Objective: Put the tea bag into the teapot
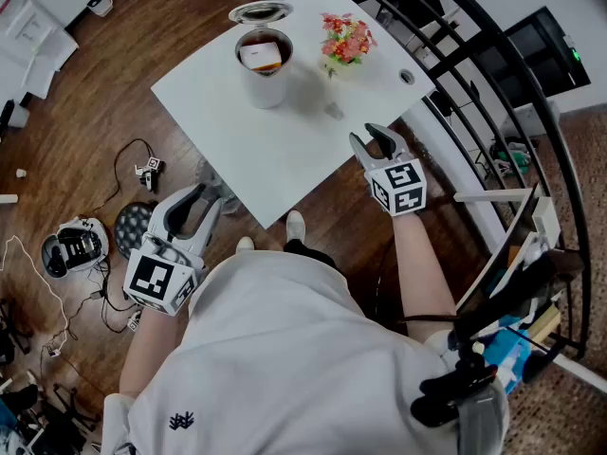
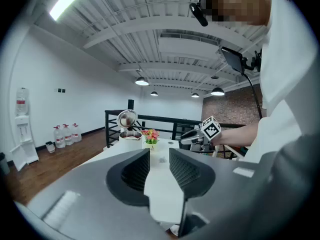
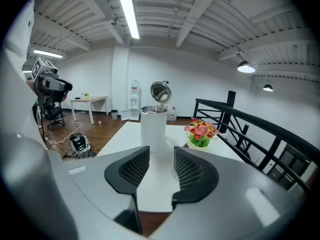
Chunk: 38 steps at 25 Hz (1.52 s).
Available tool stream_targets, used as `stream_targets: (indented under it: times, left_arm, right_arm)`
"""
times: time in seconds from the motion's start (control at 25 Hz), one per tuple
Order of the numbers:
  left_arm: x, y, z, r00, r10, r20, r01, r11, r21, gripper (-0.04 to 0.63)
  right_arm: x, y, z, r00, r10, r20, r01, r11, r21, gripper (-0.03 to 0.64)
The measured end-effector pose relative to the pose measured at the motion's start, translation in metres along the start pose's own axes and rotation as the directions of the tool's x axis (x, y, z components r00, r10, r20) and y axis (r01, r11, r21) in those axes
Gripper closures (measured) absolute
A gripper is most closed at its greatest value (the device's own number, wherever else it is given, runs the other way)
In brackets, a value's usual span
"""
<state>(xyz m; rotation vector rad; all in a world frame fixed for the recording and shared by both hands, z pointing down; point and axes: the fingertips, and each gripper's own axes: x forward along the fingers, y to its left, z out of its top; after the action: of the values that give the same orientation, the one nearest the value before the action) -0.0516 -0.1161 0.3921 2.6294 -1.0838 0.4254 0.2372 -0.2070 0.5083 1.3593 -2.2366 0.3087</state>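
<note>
1. Two things are judged first. The tea bag (image 1: 261, 56) is seen lying inside the open mouth of the teapot (image 1: 263, 81), so the placing appears done, and what is left is thought to be a clean exit.
2. The pot is best left undisturbed. Any move is advised to be made away from it, toward 6 o'clock in the head view. That path is kept clear of the lid (image 1: 259, 11) tipped up at the pot's 12 o'clock and of the flowers (image 1: 346, 36) at its 3 o'clock.
3. The right gripper (image 1: 372, 140) is held over the edge of the table (image 1: 285, 159), with the pot well apart at its 11 o'clock. Its jaws are parted by a moderate gap, and nothing is gripped or touched.
4. The left gripper (image 2: 159, 153) is held off the table at the pot's 7 o'clock — jaws likewise parted, nothing between them.
</note>
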Motion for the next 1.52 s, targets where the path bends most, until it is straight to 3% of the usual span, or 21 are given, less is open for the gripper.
stream_targets:
  times: [0.28, 0.56, 0.8, 1.08, 1.52]
  left_arm:
    - [0.023, 0.008, 0.008, 0.992, 0.127, 0.001, -0.127, 0.992, -0.025, 0.483]
    - [0.017, 0.02, 0.006, 0.963, 0.268, -0.009, -0.268, 0.962, -0.045, 0.483]
    - [0.009, 0.023, 0.002, 0.939, 0.341, -0.031, -0.343, 0.938, -0.055, 0.483]
    - [0.007, 0.025, 0.002, 0.931, 0.364, -0.037, -0.365, 0.93, -0.052, 0.483]
    - [0.013, 0.022, 0.009, 0.944, 0.328, -0.016, -0.329, 0.944, -0.029, 0.483]
  right_arm:
    - [0.086, -0.046, -0.043, 0.991, 0.071, -0.113, -0.077, 0.996, -0.05, 0.459]
    - [0.158, -0.066, -0.098, 0.962, 0.123, -0.242, -0.147, 0.986, -0.08, 0.459]
    - [0.191, -0.068, -0.129, 0.937, 0.139, -0.321, -0.175, 0.981, -0.084, 0.464]
    - [0.199, -0.066, -0.137, 0.938, 0.153, -0.311, -0.18, 0.982, -0.059, 0.518]
    - [0.174, -0.065, -0.107, 0.951, 0.143, -0.273, -0.175, 0.98, -0.095, 0.548]
